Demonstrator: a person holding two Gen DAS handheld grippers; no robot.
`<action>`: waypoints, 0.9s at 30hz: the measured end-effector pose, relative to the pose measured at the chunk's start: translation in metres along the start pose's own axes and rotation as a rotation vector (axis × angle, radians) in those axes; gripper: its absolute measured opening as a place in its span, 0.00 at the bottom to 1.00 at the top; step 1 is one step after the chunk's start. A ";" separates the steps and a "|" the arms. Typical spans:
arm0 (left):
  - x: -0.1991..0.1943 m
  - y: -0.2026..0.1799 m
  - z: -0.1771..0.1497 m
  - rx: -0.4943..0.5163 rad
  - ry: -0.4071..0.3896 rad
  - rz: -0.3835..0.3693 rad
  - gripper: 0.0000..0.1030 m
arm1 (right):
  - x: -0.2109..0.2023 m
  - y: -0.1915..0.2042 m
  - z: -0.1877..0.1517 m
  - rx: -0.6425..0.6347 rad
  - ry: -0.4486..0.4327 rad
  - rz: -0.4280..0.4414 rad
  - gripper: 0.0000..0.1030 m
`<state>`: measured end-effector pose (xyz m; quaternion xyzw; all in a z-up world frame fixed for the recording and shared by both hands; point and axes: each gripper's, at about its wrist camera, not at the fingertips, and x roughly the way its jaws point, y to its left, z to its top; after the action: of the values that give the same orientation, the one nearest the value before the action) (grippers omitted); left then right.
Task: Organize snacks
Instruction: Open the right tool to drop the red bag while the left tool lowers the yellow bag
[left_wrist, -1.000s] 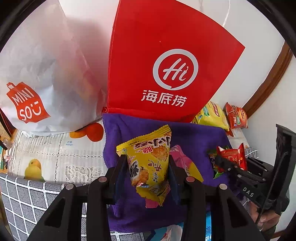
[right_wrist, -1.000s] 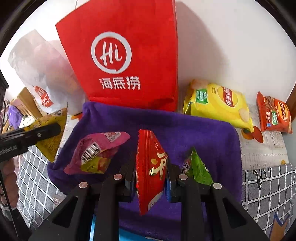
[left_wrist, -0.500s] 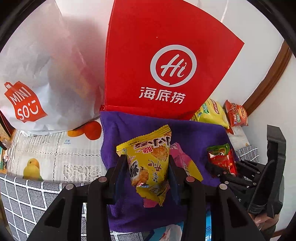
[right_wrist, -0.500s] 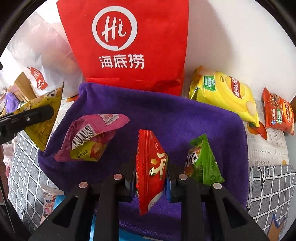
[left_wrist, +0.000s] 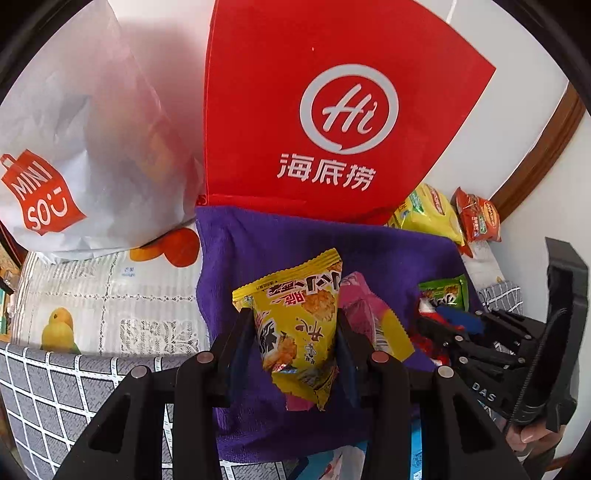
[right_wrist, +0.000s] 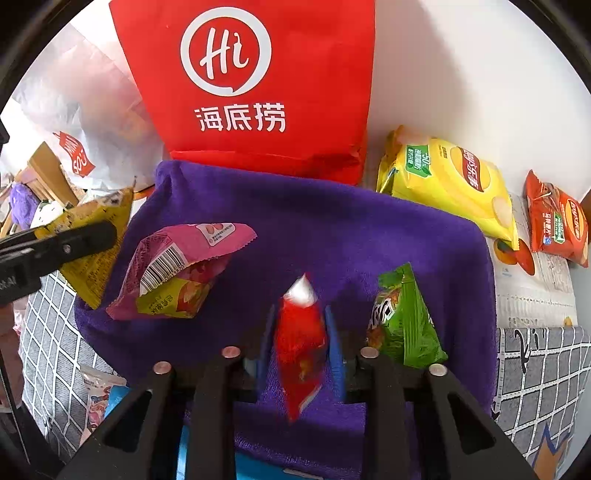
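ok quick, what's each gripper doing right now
left gripper: closed on the yellow snack packet.
right gripper: fingers opening, red snack packet blurred between them, apparently dropping.

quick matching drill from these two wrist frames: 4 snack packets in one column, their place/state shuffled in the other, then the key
1. yellow triangular packet
2. small red packet
3. pink packet
4. orange packet

A. lying on the purple towel, untouched
B. on the printed cloth by the wall, right of the big yellow chip bag
C. clamped in the left tongs
D. between the opening right tongs

Pairs: 1-C, 2-D, 3-A, 4-B
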<state>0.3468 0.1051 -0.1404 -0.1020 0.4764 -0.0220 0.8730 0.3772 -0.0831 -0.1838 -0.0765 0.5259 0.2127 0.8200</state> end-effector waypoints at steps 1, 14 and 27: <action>0.001 0.000 -0.001 0.000 0.004 0.003 0.38 | -0.001 0.001 0.001 -0.004 -0.005 -0.003 0.36; 0.015 -0.002 -0.004 -0.003 0.044 0.000 0.39 | -0.050 0.000 0.008 0.012 -0.112 0.001 0.41; 0.025 -0.013 -0.007 0.011 0.067 -0.022 0.39 | -0.065 0.004 0.008 -0.011 -0.153 -0.009 0.46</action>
<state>0.3550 0.0880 -0.1624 -0.1015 0.5041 -0.0376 0.8568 0.3586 -0.0937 -0.1220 -0.0670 0.4602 0.2173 0.8582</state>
